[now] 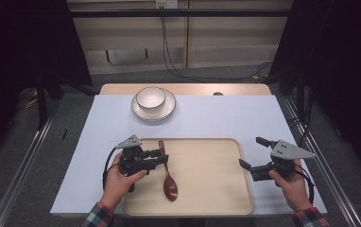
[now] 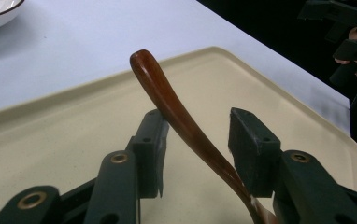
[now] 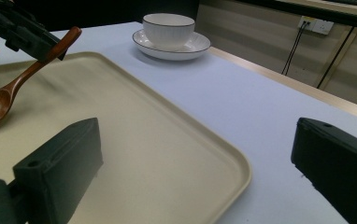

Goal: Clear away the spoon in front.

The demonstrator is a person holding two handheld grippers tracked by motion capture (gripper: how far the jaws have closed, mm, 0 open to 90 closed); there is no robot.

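Observation:
A brown wooden spoon (image 1: 169, 182) lies with its bowl on the left part of a beige tray (image 1: 211, 175), and its handle rises toward the far side. My left gripper (image 1: 162, 156) reaches in from the tray's left edge with the handle between its jaws. In the left gripper view the handle (image 2: 176, 112) rests close against one pad (image 2: 151, 140), and a gap separates it from the other pad, so the jaws do not clamp it. My right gripper (image 1: 250, 152) hovers open over the tray's right edge, with nothing between its jaws (image 3: 195, 154).
A white bowl (image 1: 151, 98) stands on a white plate (image 1: 154, 112) at the far side of the pale blue table cover (image 1: 216, 118). The tray's middle and right parts are bare. The table's right edge lies just beyond my right hand.

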